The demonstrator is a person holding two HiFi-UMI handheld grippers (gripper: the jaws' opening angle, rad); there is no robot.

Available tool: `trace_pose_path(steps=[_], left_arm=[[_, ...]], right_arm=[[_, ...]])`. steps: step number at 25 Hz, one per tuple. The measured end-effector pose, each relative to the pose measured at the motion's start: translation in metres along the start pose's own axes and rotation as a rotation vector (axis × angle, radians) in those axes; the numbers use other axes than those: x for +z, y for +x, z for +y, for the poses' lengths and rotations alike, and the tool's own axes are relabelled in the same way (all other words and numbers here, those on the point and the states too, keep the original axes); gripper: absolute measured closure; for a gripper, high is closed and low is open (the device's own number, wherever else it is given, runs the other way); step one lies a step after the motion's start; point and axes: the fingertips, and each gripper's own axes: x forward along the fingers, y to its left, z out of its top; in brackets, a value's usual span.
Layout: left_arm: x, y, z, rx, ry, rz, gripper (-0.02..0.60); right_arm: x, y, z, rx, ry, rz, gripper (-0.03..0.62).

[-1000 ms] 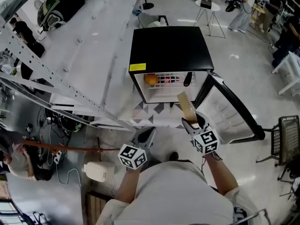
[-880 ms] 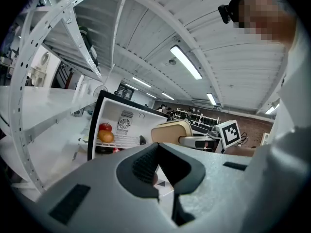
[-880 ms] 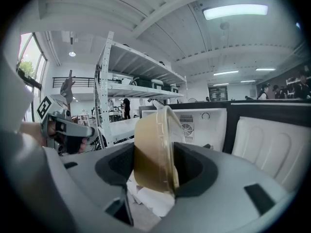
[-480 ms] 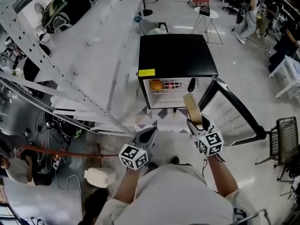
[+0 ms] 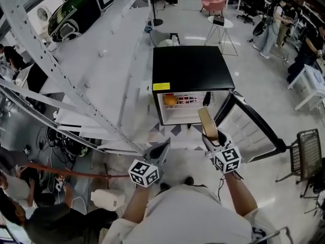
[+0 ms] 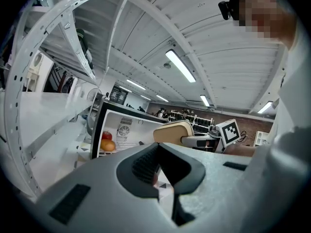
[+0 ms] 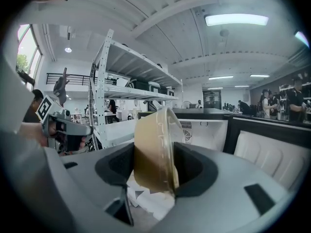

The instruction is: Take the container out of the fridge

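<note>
**Right gripper** (image 7: 151, 174)
- The jaws are clamped on the container (image 7: 153, 142), one pad on each face.
- The container is a tan tub with a clear lid, turned on edge between the pads. The lid side faces the right-hand jaw and the top leans slightly that way. A good part of it stands out past the jaw tips.
- Ahead of these jaws is the fridge (image 7: 204, 130), with its white interior showing.
- The open door (image 7: 272, 152) is to the right of the jaws.
- A rack (image 7: 116, 93) stands to their left.
- The left gripper (image 7: 80, 130) is also to the left and nearer.

**Head view**
- The container (image 5: 207, 123) sticks forward out of the right gripper (image 5: 209, 136).
- It is outside the fridge (image 5: 192, 65), in front of the open compartment and over the patterned floor (image 5: 172, 128). It touches neither.
- The door (image 5: 244, 131) swings out to the right of the jaws.
- An orange (image 5: 170, 99) sits at the left end of the shelf, well ahead of the jaw tips.
- The left gripper (image 5: 159, 150) is just left of the right one and level with it, short of the fridge.

**Left gripper** (image 6: 159, 174)
- The jaws are together with nothing between them. Only a sliver of patterned floor shows past the pads.
- Ahead and to the left of the jaws is the open fridge (image 6: 127, 130), with an apple (image 6: 107, 136) above an orange (image 6: 109, 145) at its left side.
- Ahead and to the right is the container (image 6: 172, 131), held in the right gripper (image 6: 188, 140).
</note>
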Motion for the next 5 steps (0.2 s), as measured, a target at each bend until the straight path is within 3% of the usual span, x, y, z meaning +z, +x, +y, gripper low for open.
trace_pose_path(steps=[5], left_arm=[[-0.0039,-0.0092,-0.0015,0.001,-0.009,0.012,0.58]], right_arm=[[-0.0037,-0.0025,0.011,0.009,0.01,0.014,0.347]])
